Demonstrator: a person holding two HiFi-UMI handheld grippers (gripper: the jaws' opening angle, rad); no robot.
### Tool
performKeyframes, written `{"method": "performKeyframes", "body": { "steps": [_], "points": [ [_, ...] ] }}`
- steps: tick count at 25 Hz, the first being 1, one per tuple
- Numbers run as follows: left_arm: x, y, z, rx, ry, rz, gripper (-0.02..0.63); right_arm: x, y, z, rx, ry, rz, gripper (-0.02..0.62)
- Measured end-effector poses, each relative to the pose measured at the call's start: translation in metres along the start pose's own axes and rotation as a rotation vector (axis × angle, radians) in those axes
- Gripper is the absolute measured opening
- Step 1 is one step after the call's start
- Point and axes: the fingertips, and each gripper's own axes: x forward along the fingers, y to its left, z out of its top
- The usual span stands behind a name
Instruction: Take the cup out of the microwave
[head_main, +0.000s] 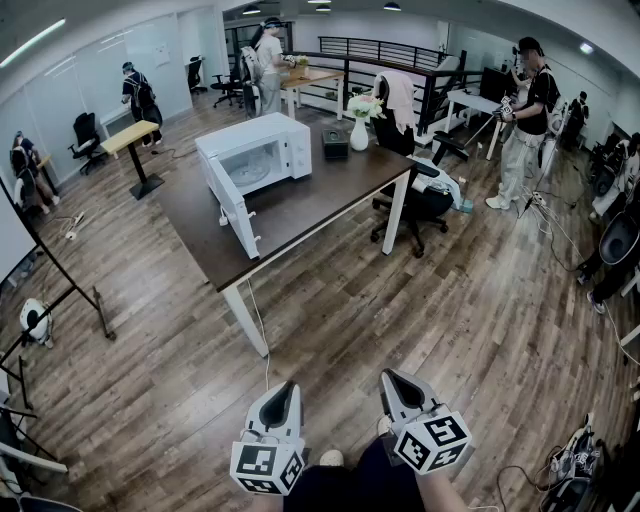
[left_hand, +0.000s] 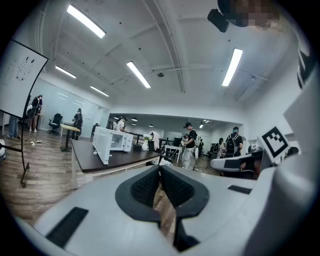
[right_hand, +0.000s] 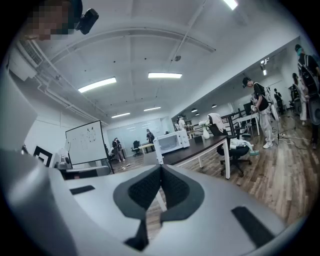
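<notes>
A white microwave (head_main: 252, 152) stands on the dark brown table (head_main: 300, 200) with its door (head_main: 232, 208) swung wide open toward me. Something pale rests inside its cavity; I cannot make out a cup. The microwave (left_hand: 111, 140) is small and far in the left gripper view, and the microwave (right_hand: 172, 141) is equally distant in the right gripper view. My left gripper (head_main: 283, 393) and right gripper (head_main: 392, 383) are held low at the bottom of the head view, well short of the table. Both are shut with nothing between the pads.
A white vase with flowers (head_main: 360, 125) and a small black box (head_main: 336, 142) sit at the table's far end. An office chair (head_main: 425, 200) stands at its right side. A cable (head_main: 262, 330) hangs from the table's near corner. Several people stand around the room.
</notes>
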Motion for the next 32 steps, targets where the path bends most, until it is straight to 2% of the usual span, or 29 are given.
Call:
{"method": "performKeyframes", "body": {
  "steps": [9,18,24,32],
  "points": [
    [-0.009,0.011,0.002,0.001,-0.005,0.014,0.018,0.005,0.008,0.000,0.007,-0.005,-0.019,-0.006],
    [-0.003,0.023,-0.005,-0.021,0.026,0.032,0.018,0.024,0.009,-0.017,0.056,0.063,-0.022,-0.005],
    [0.019,0.035,-0.008,-0.030,0.040,0.044,0.018,0.048,0.003,-0.014,0.056,0.076,-0.006,-0.005],
    [0.074,0.052,0.000,-0.033,0.057,0.061,0.018,0.095,-0.028,0.003,0.051,0.088,0.006,-0.005]
  ]
}}
